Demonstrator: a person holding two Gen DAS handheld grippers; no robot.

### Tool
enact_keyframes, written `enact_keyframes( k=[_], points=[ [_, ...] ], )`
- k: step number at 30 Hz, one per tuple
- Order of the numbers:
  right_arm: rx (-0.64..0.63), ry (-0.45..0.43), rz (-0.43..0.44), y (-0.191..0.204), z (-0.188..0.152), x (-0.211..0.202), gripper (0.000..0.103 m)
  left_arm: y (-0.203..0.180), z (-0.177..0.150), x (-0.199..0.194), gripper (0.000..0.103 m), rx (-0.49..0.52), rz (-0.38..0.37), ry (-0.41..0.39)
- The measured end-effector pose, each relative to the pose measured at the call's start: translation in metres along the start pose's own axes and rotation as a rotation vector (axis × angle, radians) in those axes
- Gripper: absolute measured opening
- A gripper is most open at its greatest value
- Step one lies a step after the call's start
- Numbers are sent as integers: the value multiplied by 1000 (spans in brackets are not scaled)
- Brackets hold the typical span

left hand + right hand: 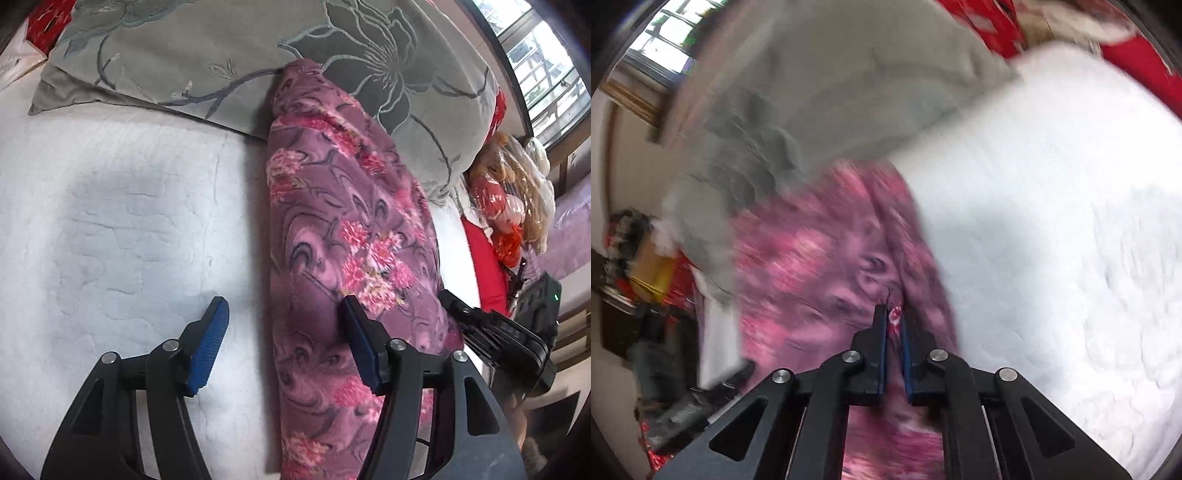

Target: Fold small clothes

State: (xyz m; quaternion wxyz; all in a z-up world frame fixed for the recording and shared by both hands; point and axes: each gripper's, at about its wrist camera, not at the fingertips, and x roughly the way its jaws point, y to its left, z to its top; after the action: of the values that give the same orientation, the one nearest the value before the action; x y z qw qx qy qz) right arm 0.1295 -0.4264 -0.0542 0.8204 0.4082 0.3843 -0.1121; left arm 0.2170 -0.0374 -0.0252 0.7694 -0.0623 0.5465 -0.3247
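Observation:
A purple fleece garment with pink flowers [332, 236] lies in a long folded strip on the white bedspread [110, 221], its far end against a grey pillow. My left gripper [284, 314] is open over the garment's left edge, one blue pad above the bedspread and the other above the fleece. The other gripper's body [498, 332] shows at the garment's right edge. In the blurred right wrist view my right gripper [894, 317] is shut on a pinch of the garment [812, 266].
A grey pillow with embroidered flowers [221, 55] lies across the head of the bed, also in the right wrist view [831, 92]. Red cloth and plastic-wrapped soft toys [509, 199] sit at the right, under a window [546, 62]. White bedspread [1052, 221] spreads to the right.

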Motion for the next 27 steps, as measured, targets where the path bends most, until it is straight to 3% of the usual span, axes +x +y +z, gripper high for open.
enact_keyframes(
  k=[3,4,5,6,7,8,9,11,12,14,15,17,19,21,22,23,27],
  points=[
    [16,-17,67,2,-13,-23,25,7,0,-9,62,-10,-7,9],
    [1,-3,63,4,-20,-25,30,8,-1,-10,62,-11,-10,17],
    [-25,9,34,3,-30,-30,42,7,-2,-11,62,-16,-16,22],
    [-47,24,0,3,-37,-31,43,8,-3,-12,62,-20,-18,26],
    [-73,42,-38,3,-43,-29,38,7,-4,-14,62,-23,-15,27],
    [-102,46,-59,5,-51,-32,12,6,-6,-17,62,-18,-15,16],
    [-114,30,-32,6,-55,-37,7,4,-8,-17,62,-3,-6,11],
    [-90,-47,4,6,-59,-53,7,-2,-12,-9,62,26,17,21],
    [-81,-40,-8,6,-59,-47,7,-3,-14,-4,64,33,15,26],
    [-60,54,-90,-6,-60,-28,8,-4,-14,-1,65,36,14,23],
    [-43,80,-83,-8,-59,-25,9,-5,-12,-2,65,33,2,15],
    [-58,76,-109,3,-50,-34,15,-3,-6,-7,65,19,-24,-19],
    [-93,-5,-99,17,-32,-47,17,1,7,-6,65,-19,-17,-65],
    [-106,-60,-63,28,-10,-50,37,4,21,0,65,-53,-32,-100],
    [-106,-69,-42,33,5,-44,54,6,25,4,65,-61,-19,-105],
    [-105,-67,-24,39,20,-31,61,9,29,10,65,-70,-10,-104],
    [-57,-69,-52,44,65,20,61,12,34,18,65,-75,-10,-109]
  ],
)
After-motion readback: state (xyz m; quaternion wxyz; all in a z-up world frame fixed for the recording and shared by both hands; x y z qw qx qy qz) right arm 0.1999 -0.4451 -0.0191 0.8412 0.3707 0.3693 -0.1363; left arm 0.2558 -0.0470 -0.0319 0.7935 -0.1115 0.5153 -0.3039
